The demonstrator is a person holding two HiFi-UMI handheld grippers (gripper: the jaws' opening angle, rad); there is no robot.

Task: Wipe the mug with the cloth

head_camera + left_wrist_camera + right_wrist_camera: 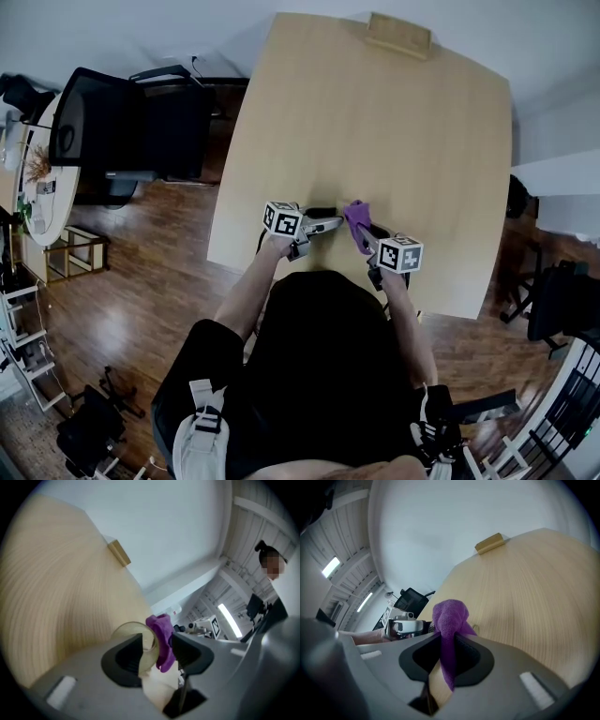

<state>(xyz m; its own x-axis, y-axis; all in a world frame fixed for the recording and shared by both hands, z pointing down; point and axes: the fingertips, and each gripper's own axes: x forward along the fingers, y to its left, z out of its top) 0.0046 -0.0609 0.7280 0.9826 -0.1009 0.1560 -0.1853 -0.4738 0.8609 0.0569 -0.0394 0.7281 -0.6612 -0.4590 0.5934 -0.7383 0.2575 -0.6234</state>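
Left gripper (157,644): fingers released and spread wide. The mug (129,631) sits between them with its rim showing, and the pads don't look pressed on it. Can't tell if it's resting on the desk (375,141).
Right gripper (447,641): fingers clenched on the purple cloth (449,618), which is bunched above the tips with a tail hanging below. The cloth is right up against the mug's rim.
Both grippers are at the middle of the desk's near edge. A wood block (398,35) sits at the far edge.
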